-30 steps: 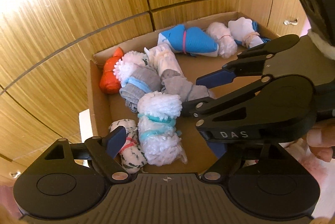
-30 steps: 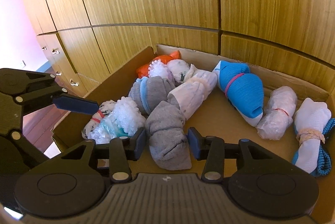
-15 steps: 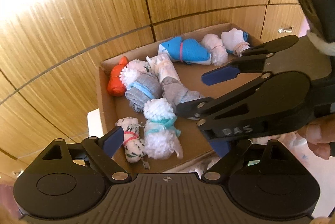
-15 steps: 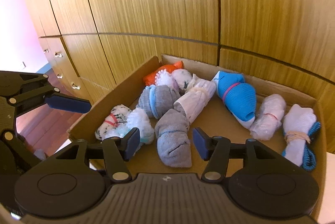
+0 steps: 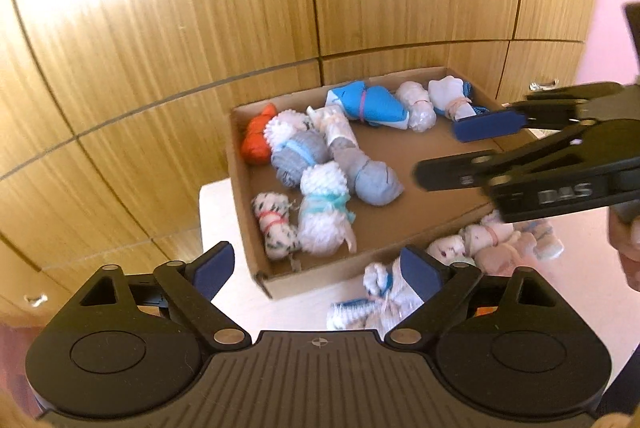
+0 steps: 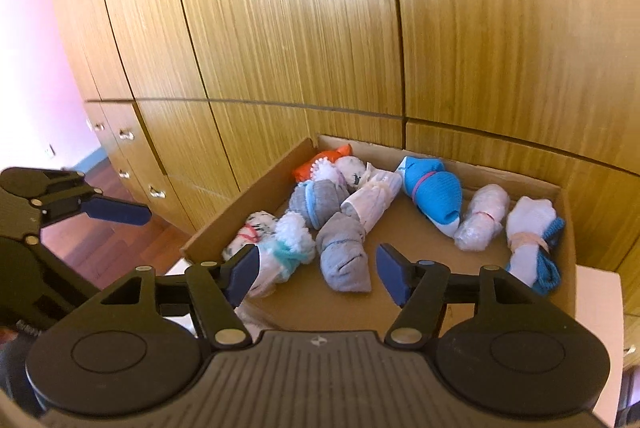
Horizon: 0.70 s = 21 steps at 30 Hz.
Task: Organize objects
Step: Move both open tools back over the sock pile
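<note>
Nearest the cameras, the left gripper (image 5: 316,268) is standing wide with its jaws opening further, and nothing is lying between its blue pads. The right gripper (image 6: 316,274) is standing about half spread with its jaws opening as well; it is gripping nothing, and the grey sock roll (image 6: 345,252) is showing in the gap beyond the pads, not pressed by them.

On the pale table (image 5: 216,212), in front of the near wall of the cardboard box (image 5: 240,188), several loose sock bundles (image 5: 476,240) are waiting; blur is making their count uncertain. A white and blue bundle (image 5: 376,292) is lying nearest the left gripper.

Inside the box, the grey sock roll is lying near the middle, touching the fluffy white bundle (image 5: 324,216) with its teal band on the left. A speckled bundle (image 5: 274,224) with a red band is sitting at the near left corner. Farther back, an orange bundle (image 5: 256,142) is occupying the far left corner, a blue bundle (image 5: 368,104) is lying along the far wall, and a white and blue roll (image 6: 532,240) is resting at the far right.

Handling: the bundles are likely light, soft and compressible, with little slip. Take hold across the banded waist, where the roll is firmest.
</note>
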### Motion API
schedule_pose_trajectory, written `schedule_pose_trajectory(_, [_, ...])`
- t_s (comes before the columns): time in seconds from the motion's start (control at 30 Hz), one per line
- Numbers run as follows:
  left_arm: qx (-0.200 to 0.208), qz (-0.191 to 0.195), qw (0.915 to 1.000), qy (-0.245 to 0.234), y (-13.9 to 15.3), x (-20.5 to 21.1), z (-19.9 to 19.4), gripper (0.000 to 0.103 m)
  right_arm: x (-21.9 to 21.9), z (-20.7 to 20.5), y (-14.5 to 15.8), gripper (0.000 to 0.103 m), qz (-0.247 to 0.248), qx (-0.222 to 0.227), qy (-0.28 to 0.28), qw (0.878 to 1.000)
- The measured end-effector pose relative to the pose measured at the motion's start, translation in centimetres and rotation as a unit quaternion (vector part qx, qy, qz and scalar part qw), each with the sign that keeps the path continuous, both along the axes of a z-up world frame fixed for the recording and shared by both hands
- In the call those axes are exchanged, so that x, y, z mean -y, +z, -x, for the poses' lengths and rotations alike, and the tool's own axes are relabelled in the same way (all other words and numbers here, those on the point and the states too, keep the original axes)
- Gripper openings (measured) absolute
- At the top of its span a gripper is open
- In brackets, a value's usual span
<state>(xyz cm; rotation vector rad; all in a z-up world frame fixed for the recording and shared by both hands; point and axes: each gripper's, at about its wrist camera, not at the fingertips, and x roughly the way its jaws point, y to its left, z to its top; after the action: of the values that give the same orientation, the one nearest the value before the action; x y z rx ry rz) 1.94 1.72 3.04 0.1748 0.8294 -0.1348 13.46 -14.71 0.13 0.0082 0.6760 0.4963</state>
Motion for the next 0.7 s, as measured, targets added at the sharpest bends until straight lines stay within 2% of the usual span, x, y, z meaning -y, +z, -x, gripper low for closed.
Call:
schedule_pose_trajectory(0.2, [0.014,0.017,0.9997,0.010,-0.5,-0.2,2.4,0.098,2.3,5.5,0.1,0.068,-0.017,0.013,-0.021,1.000])
schedule_pose_trajectory(0.27, [0.018,0.019,0.9996,0.008,-0.9,-0.2,3.1,0.098,2.9,6.9,-0.8,0.072,-0.014,0.018,-0.032,0.999])
schedule_pose_trajectory(0.47, [0.015,0.045,0.9989,0.008,-2.7,-0.5,4.4,0.098,4.1,9.4,-3.3,0.073,-0.008,0.016,-0.067,0.998])
schedule_pose_trajectory(0.7, [0.002,0.083,0.9965,-0.002,-4.8,-1.0,5.9,0.098,4.1,11.5,-4.5,0.072,0.000,0.020,-0.053,0.998])
